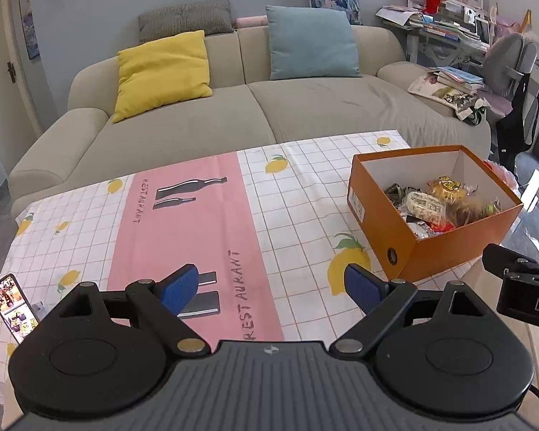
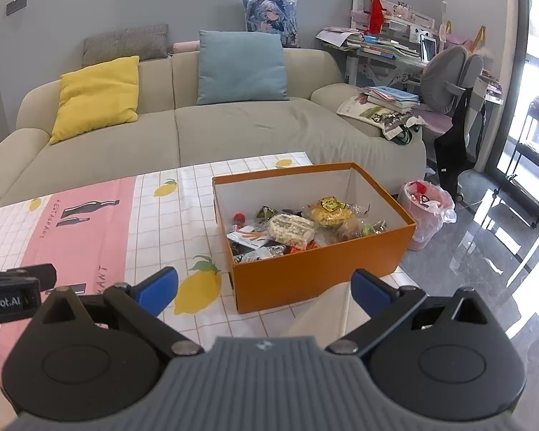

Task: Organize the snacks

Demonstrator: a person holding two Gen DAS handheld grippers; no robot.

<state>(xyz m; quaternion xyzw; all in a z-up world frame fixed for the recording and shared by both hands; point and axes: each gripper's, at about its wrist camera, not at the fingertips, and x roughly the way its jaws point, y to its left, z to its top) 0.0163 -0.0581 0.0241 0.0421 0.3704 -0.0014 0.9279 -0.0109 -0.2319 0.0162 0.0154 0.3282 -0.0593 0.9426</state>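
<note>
Right wrist view: box (image 2: 316, 273) dead ahead of right gripper (image 2: 264, 291), snacks (image 2: 294, 228) heaped inside, long axis running away rightward. Jaws wide, empty. Left gripper (image 1: 273, 287) likewise spread, empty, farther off, box to its right.

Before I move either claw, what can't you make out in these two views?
- Orange box bottom layer: hidden under the heaped snacks, both views.
- Snack labels: too small.
- Phone near end: covered by the left claw body, left view.
- Table's near edge: behind the right claw, right view.
</note>
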